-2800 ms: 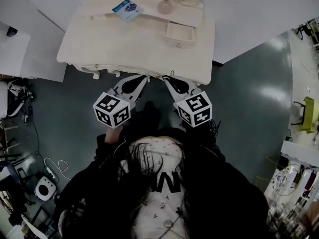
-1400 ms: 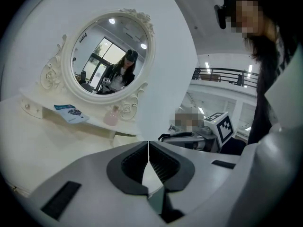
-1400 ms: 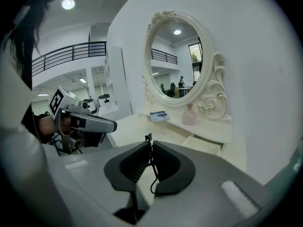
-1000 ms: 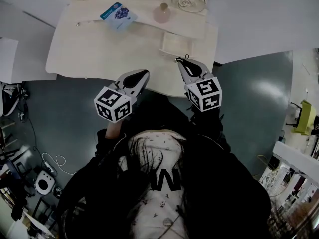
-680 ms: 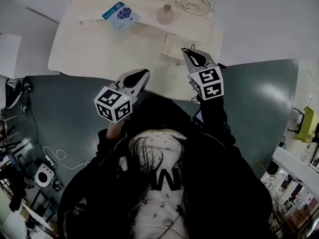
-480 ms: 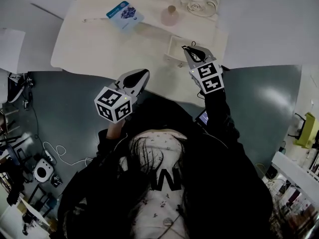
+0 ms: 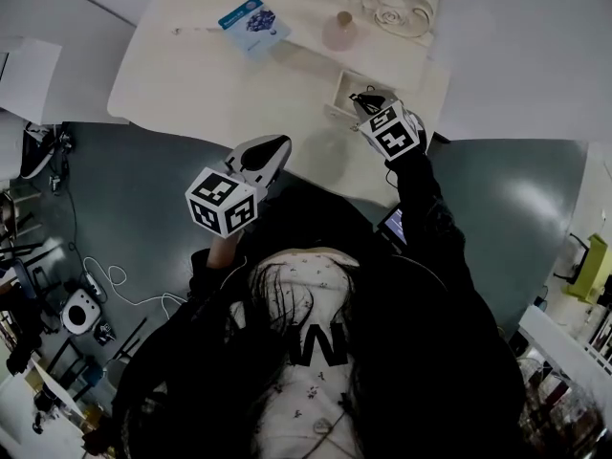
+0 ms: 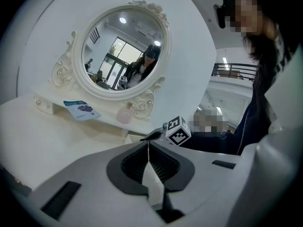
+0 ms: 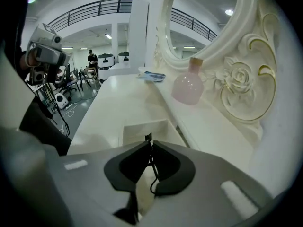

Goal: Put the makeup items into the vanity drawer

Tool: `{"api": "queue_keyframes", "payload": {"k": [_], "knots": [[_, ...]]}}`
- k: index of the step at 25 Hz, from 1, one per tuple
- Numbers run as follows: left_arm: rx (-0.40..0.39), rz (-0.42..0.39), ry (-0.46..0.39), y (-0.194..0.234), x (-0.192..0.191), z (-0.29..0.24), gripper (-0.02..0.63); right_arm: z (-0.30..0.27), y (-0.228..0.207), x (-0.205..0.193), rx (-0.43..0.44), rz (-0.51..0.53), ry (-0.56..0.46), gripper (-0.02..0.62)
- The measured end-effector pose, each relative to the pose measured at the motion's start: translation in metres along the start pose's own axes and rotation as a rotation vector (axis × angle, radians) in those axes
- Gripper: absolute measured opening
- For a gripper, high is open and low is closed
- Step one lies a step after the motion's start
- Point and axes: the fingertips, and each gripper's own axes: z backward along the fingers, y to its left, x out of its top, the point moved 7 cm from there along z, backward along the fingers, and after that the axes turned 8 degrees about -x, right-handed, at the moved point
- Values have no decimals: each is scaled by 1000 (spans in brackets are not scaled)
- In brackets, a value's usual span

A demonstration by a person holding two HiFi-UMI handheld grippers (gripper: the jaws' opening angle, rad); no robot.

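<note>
A small open drawer sits at the right of the white vanity table; its visible inside is bare. My right gripper hangs over the drawer, shut on a thin black wire-like item that I cannot identify. A pink bottle and a blue packet rest on the raised shelf below the mirror. My left gripper is shut and empty at the table's front edge.
The ornate mirror frame rises just right of the right gripper. Dark floor with cables and gear lies left of the person. A white wall panel stands to the table's right.
My right gripper has moved forward from the table's front edge to above the open drawer. The left gripper has stayed near the front edge.
</note>
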Motion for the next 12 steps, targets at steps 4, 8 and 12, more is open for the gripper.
{"api": "queue_keyframes", "payload": {"k": [4, 8, 12], "knots": [[23, 1, -5, -2, -3, 8, 0, -15, -2, 0, 31, 24, 69, 34], [58, 1, -13, -1, -6, 22, 0, -23, -7, 3, 21, 40, 100, 35], [88, 5, -31, 0, -8, 37, 0, -24, -8, 3, 12, 24, 152, 41]]}}
